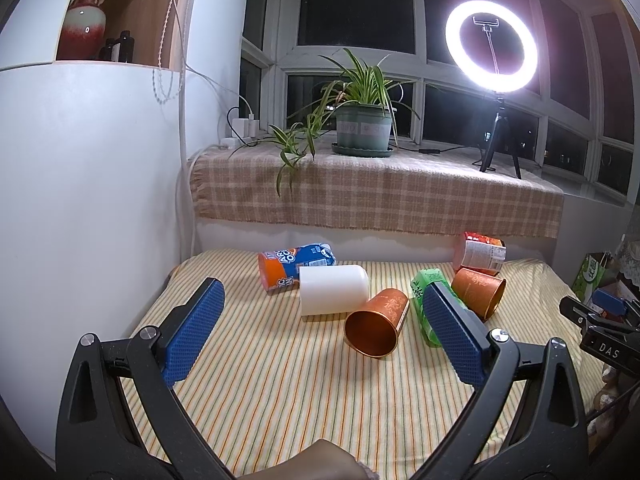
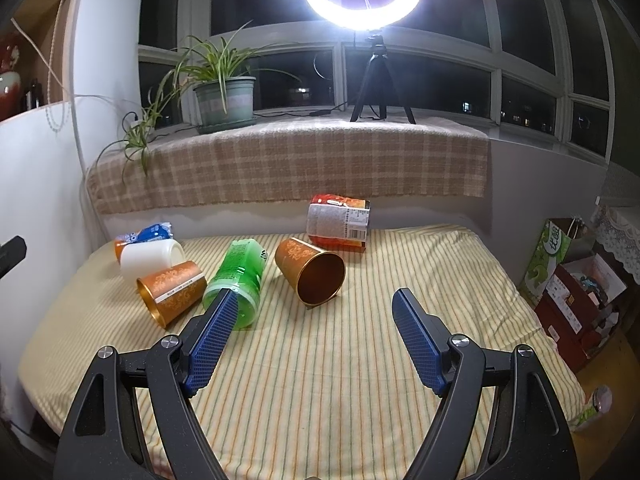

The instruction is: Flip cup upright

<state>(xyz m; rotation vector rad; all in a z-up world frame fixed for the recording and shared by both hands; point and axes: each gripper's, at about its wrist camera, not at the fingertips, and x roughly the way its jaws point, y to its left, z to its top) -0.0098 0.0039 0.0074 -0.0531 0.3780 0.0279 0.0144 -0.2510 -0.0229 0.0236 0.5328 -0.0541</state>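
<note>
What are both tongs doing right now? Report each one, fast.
Left tongs: open, holding nothing, above the striped cloth.
Right tongs: open, holding nothing; green bottle lies beyond the left finger.

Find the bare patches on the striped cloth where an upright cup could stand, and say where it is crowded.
The near half of the striped cloth, in front of both open grippers, is bare, as is the right side beyond the right copper cup. The back left is crowded: white cup, left copper cup and green bottle lie close together.
</note>
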